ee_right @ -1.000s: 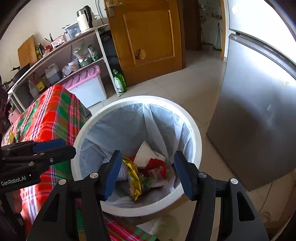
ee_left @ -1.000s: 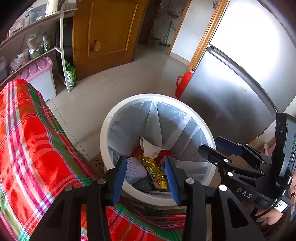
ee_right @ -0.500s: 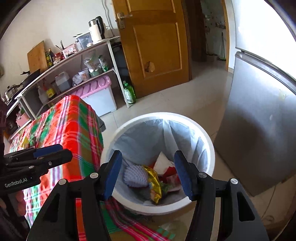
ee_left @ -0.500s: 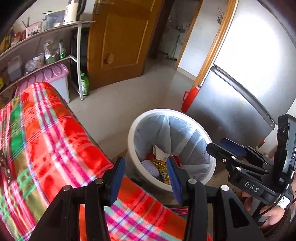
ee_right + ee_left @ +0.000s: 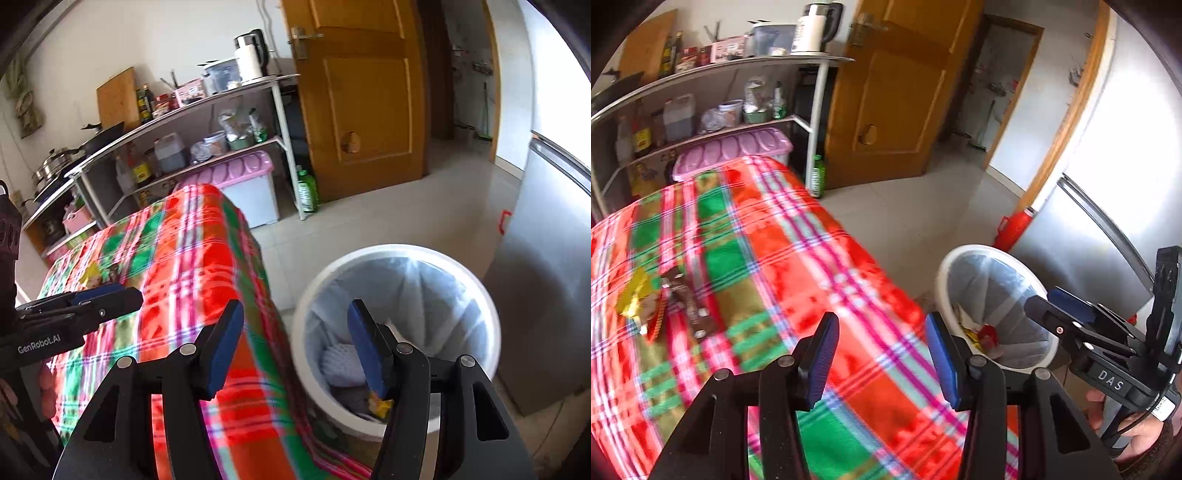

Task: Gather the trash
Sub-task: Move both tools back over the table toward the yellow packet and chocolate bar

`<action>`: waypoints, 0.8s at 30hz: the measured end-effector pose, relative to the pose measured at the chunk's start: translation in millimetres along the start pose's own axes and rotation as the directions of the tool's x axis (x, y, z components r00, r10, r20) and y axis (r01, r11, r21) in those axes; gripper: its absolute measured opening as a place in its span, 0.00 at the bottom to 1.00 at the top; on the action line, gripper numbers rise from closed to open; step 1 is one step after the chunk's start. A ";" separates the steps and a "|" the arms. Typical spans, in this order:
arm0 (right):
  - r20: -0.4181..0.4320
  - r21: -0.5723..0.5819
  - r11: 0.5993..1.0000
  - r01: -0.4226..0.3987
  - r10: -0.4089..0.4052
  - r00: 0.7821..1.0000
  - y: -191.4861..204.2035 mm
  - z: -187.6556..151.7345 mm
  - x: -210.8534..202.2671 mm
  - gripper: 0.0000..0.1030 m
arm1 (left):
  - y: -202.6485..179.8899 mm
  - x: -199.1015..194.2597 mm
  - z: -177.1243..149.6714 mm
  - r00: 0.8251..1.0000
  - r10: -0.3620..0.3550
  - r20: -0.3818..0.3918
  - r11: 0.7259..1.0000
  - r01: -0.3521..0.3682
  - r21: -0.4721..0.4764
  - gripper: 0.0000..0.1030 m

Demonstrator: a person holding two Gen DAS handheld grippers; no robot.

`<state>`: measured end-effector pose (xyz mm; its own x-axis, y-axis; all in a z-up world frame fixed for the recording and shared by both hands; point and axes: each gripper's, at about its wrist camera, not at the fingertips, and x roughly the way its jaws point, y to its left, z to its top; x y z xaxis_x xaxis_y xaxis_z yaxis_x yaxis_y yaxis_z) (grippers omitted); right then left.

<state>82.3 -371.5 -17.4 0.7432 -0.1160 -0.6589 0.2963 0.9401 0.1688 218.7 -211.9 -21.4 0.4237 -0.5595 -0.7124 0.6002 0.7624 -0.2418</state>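
Observation:
A white bin (image 5: 942, 273) lined with a grey bag stands on the floor beside the table; inside lie a white foam net (image 5: 338, 363), a yellow wrapper (image 5: 380, 404) and red scraps (image 5: 988, 332). On the plaid tablecloth (image 5: 768, 258) at the left lie a yellow wrapper (image 5: 635, 299) and a brown wrapper (image 5: 689, 302). My left gripper (image 5: 882, 354) hangs over the table's near corner, its jaws opening with nothing between them. My right gripper (image 5: 295, 343) is open and empty, straddling the table edge and the bin (image 5: 388, 251). Each gripper shows in the other's view: the right gripper (image 5: 1067, 314) and the left gripper (image 5: 103, 297).
A metal shelf (image 5: 812, 122) with bottles and a kettle stands behind the table, with a pink-lidded box (image 5: 735, 151) and a green bottle (image 5: 818, 177) beside it. A wooden door (image 5: 362, 103) is at the back. A steel fridge (image 5: 546, 280) and a red container (image 5: 1014, 229) stand right of the bin.
Both grippers have pulled back and up from over the bin towards the table. The bin now sits further right and smaller; the tablecloth and its wrappers have come into view. The left jaws stand slightly wider.

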 end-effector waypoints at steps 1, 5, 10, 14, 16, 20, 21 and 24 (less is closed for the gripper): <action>0.000 -0.012 1.000 -0.013 0.013 1.000 8.0 1.4 3.1 0.57 | 6.9 -3.5 -0.2 1.000 0.010 0.006 1.000 -0.010 -0.008 0.49; -0.013 -0.048 0.998 -0.050 0.050 0.999 34.5 7.8 17.1 0.57 | 38.3 -16.8 -3.5 0.999 0.050 0.020 0.997 -0.049 -0.056 0.52; -0.031 -0.101 0.990 -0.095 0.092 0.995 69.5 14.1 33.4 0.57 | 77.5 -33.6 -6.7 0.994 0.105 0.036 0.988 -0.100 -0.116 0.52; -0.058 -0.155 0.979 -0.131 0.124 0.991 100.3 18.9 49.4 0.57 | 110.2 -43.5 -9.3 0.988 0.152 0.042 0.975 -0.142 -0.171 0.53; -0.069 -0.180 0.972 -0.153 0.142 0.987 115.8 21.2 56.3 0.57 | 127.2 -48.6 -11.4 0.984 0.172 0.039 0.966 -0.160 -0.204 0.56; -0.098 -0.221 0.955 -0.196 0.178 0.979 141.9 25.4 71.5 0.57 | 155.7 -57.1 -13.3 0.977 0.211 0.040 0.946 -0.193 -0.261 0.58; -0.110 -0.232 0.952 -0.201 0.180 0.978 149.0 25.9 76.8 0.57 | 162.4 -58.2 -13.1 0.975 0.218 0.039 0.941 -0.200 -0.272 0.58; -0.131 -0.270 0.937 -0.223 0.193 0.972 168.6 24.9 87.3 0.57 | 178.7 -61.3 -13.8 0.973 0.230 0.033 0.934 -0.211 -0.289 0.58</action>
<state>212.1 -231.1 -28.2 0.7012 0.1111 -0.7042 -0.0502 0.9930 0.1066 290.6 -36.8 -30.0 0.5724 -0.3799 -0.7267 0.2755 0.9238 -0.2659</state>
